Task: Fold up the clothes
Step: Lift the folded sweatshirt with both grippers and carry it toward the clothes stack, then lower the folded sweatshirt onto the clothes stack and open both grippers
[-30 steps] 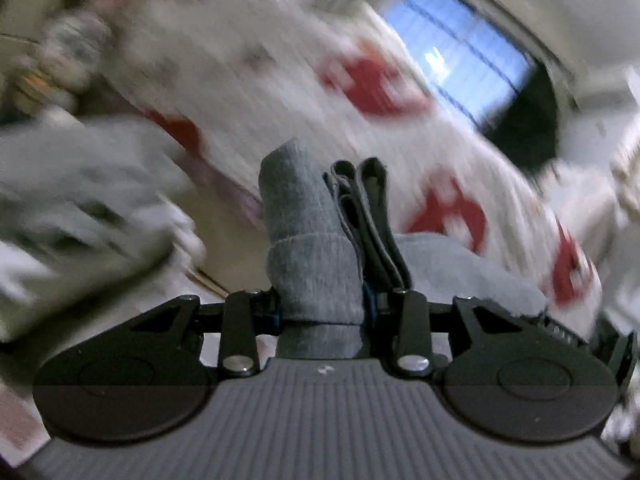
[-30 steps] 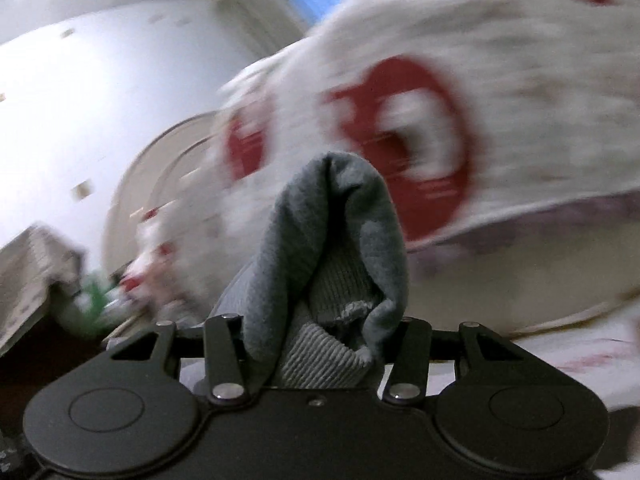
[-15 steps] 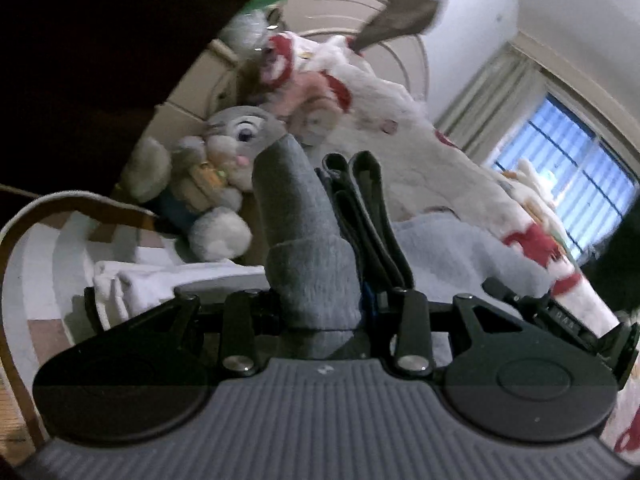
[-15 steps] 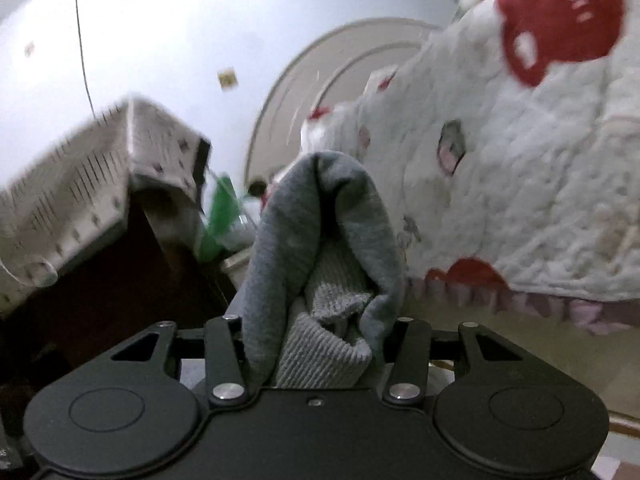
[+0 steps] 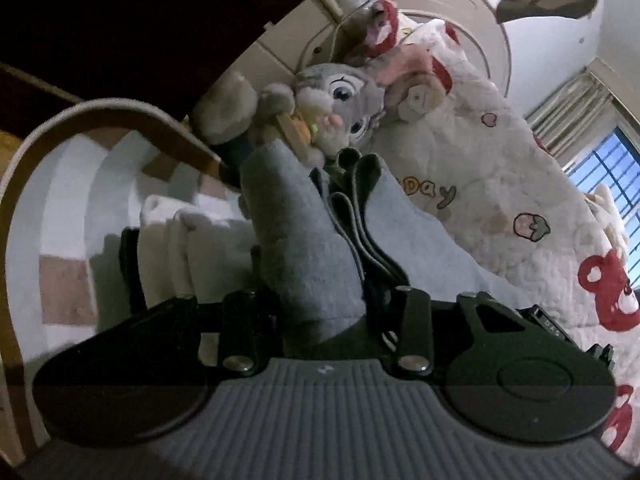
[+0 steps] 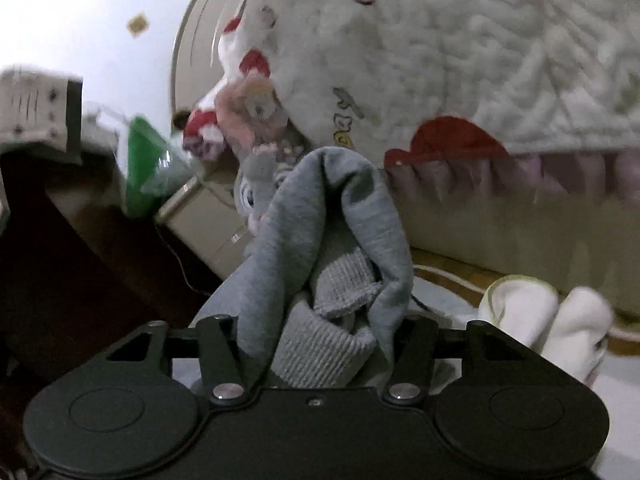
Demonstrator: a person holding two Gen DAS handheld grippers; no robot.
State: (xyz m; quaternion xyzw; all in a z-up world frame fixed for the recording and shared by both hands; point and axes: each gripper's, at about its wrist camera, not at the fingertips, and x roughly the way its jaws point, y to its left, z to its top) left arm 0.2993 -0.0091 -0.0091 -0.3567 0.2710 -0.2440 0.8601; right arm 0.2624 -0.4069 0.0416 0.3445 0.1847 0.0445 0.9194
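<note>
Cloth fills both claws. Left wrist view: the left claw (image 5: 320, 240) is closed partway on a bunch of grey garment (image 5: 304, 248), which stands up between the fingers and trails off toward 3 o'clock; its jaws have just eased slightly wider with the fabric still between them. A grey plush rabbit (image 5: 336, 100) sits at 12 o'clock, a white quilt (image 5: 500, 184) with red prints at 2 o'clock, folded white cloth (image 5: 180, 240) at 9 o'clock.

Right wrist view: the right claw (image 6: 320, 248) grips a thicker wad of the same grey garment (image 6: 320, 240), ribbed cuff showing, jaws about half apart and just widened around it. White folded cloth (image 6: 540, 312) lies at 4 o'clock, a green bag (image 6: 148, 160) at 10 o'clock.
</note>
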